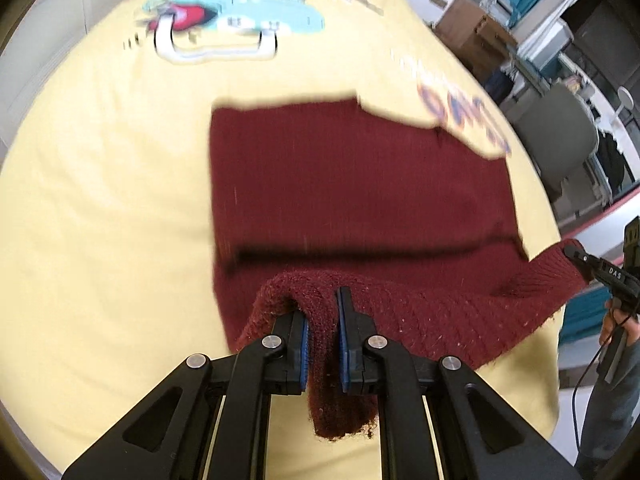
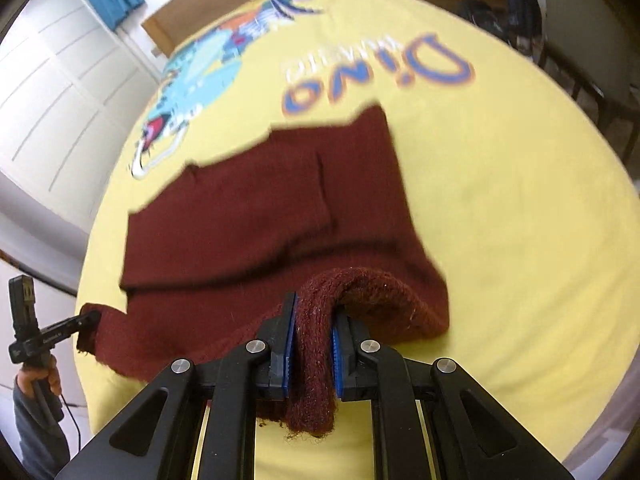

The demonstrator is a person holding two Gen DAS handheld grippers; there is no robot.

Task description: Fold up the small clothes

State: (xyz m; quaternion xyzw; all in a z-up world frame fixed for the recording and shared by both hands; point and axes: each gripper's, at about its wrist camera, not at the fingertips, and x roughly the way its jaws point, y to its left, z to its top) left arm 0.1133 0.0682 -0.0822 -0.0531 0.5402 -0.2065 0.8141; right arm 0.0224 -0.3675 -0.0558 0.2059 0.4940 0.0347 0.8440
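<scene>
Two tongs (image 1: 322, 334) (image 2: 312, 350) pinching maroon knit sweater (image 1: 360, 184) (image 2: 260, 216)

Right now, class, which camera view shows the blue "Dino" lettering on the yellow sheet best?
The right wrist view: the "Dino" lettering shows whole, beyond the maroon sweater. In the left wrist view the lettering is blurred, squeezed toward the right edge and partly hidden by the sweater.

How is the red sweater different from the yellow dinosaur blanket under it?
The red sweater is small, plain and knitted; the yellow blanket is big, smooth, printed with a dinosaur. The sweater's near edge is lifted, pinched by the left hand-held gripper and right hand-held gripper; the blanket lies flat. Both are cloth.
</scene>
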